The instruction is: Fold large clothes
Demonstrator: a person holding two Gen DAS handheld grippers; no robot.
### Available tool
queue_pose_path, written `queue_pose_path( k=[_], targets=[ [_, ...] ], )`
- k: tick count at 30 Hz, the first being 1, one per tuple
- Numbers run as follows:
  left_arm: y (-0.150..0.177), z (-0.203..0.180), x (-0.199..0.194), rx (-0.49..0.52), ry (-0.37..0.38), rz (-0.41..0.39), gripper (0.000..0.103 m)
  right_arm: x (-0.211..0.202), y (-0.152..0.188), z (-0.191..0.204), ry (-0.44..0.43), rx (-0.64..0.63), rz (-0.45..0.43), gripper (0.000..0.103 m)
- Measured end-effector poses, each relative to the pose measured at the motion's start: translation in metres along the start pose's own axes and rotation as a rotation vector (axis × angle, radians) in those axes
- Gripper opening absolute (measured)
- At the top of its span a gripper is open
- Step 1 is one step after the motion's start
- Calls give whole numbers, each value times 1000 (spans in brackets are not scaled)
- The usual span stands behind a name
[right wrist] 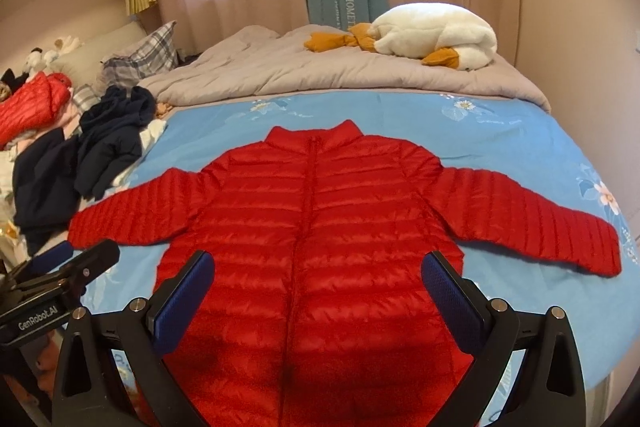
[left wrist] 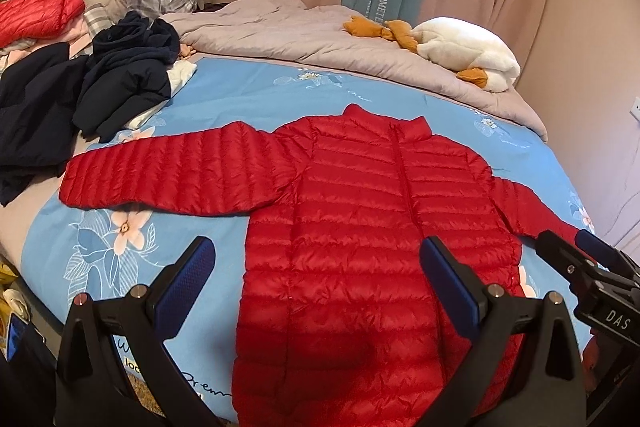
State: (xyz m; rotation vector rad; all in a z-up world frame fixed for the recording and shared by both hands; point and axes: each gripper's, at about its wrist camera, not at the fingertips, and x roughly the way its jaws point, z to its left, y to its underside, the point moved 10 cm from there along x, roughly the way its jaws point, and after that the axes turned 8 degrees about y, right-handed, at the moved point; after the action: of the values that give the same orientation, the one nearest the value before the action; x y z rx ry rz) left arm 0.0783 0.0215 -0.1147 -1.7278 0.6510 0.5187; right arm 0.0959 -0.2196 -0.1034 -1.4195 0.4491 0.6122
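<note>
A red quilted puffer jacket lies flat and zipped on the blue floral bedsheet, collar away from me, both sleeves spread out to the sides. My left gripper hovers open above the jacket's lower left part, nothing between its blue pads. My right gripper is open too, over the lower middle of the jacket. In the left wrist view the right gripper shows at the right edge near the right sleeve. The left gripper appears at the left edge of the right wrist view.
A heap of dark navy clothes and another red jacket lie at the left of the bed. A grey duvet is bunched at the far side with a white goose plush on it. Pink curtains hang behind.
</note>
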Motion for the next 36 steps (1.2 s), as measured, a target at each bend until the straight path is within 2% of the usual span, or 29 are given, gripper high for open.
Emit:
queue_pose_path(
  k=[16,36],
  targets=[
    [7,20,-4,-36,-22,13,102,3,4,14,-11,-24,24,103],
    [12,18,2,-45,13,39,102,7,10,12,-22,0,57,103]
  ],
)
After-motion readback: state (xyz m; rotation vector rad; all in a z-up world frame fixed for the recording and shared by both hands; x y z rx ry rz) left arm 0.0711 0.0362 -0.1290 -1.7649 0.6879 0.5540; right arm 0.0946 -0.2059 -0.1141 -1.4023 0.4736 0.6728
